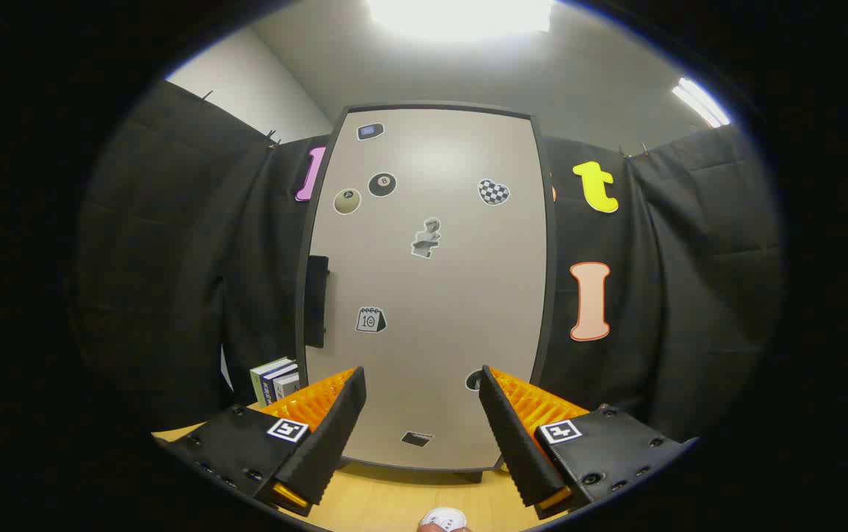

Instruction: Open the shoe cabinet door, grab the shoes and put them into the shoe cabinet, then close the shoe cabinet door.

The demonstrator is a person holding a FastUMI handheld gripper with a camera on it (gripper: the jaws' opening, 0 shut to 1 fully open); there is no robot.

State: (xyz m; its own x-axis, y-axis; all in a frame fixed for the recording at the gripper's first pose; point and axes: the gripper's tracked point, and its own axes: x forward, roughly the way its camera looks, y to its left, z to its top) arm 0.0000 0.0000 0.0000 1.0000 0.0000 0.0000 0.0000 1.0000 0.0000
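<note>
The gripper [422, 384] is facing the shoe cabinet [427, 288] straight on, with its two fingers standing wide apart and gripping nothing, the lower part of the cabinet door showing in the gap between them. The cabinet is standing upright on a light wooden table [394, 502], its long axis running top to bottom, and its flat pale door [438, 347] is facing the gripper and sitting closed inside a dark frame. A dark handle [316, 301] is sitting on the door's left edge about halfway up, running vertically along that edge, to the left of and above the left finger. Several stickers [426, 238] are dotting the door, among them two round ball shapes near the top left, a checkered heart near the top right, a small bust at the middle and a calendar lower left; one more sticker is peeking out just beside the right fingertip and another is lying low on the door between the fingers. A few books [276, 379] are standing upright just left of the cabinet's base, partly behind the left finger. Near the bottom, between the fingers and closer than the cabinet, a small white rounded thing [444, 519] is showing on the table, too cut off to tell what it is. Black cloth is hanging on both sides of the cabinet, and ceiling lights are glowing above.
</note>
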